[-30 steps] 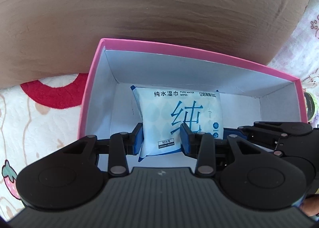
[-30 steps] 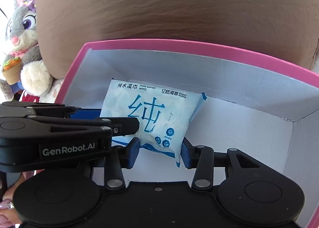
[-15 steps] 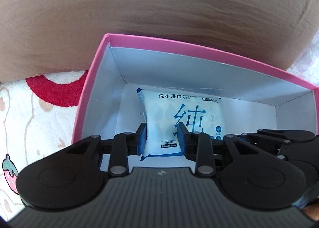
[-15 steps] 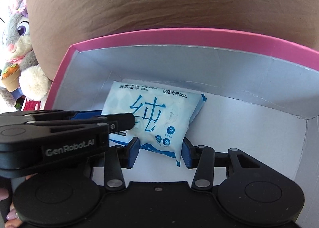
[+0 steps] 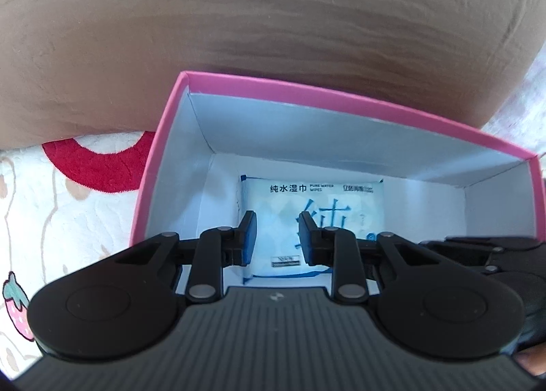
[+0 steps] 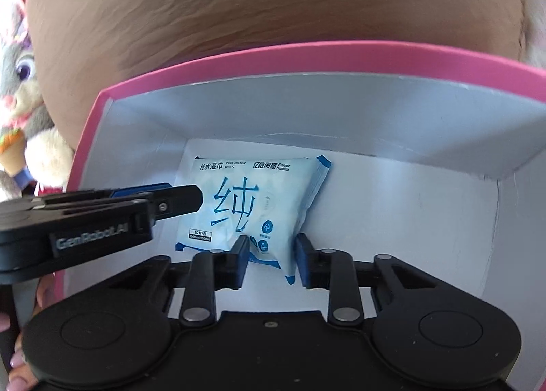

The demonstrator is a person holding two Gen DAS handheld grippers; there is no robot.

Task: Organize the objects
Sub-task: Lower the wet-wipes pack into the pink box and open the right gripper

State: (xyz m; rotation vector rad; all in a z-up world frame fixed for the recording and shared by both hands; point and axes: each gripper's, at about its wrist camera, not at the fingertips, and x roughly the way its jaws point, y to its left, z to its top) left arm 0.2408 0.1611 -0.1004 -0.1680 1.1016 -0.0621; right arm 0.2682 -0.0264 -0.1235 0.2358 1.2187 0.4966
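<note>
A light-blue pack of wet wipes point(image 5: 314, 217) lies on the white floor of a pink box point(image 5: 334, 97), also seen in the right wrist view point(image 6: 245, 199), where the box rim point(image 6: 307, 53) runs across. My left gripper point(image 5: 277, 237) is open above the pack's near left part, with a gap between the pads and the pack. My right gripper point(image 6: 271, 256) is open around the pack's near right corner. The left gripper's fingers point(image 6: 177, 199) reach in from the left in the right wrist view.
A large brown cushion point(image 5: 239, 32) rises right behind the box. A white quilt with red and strawberry prints point(image 5: 51, 203) lies to the left. A plush rabbit point(image 6: 20, 90) sits at the far left.
Both grippers have let go of the wipes pack and drawn up and back. The pack now lies lower, flat on the box floor.
</note>
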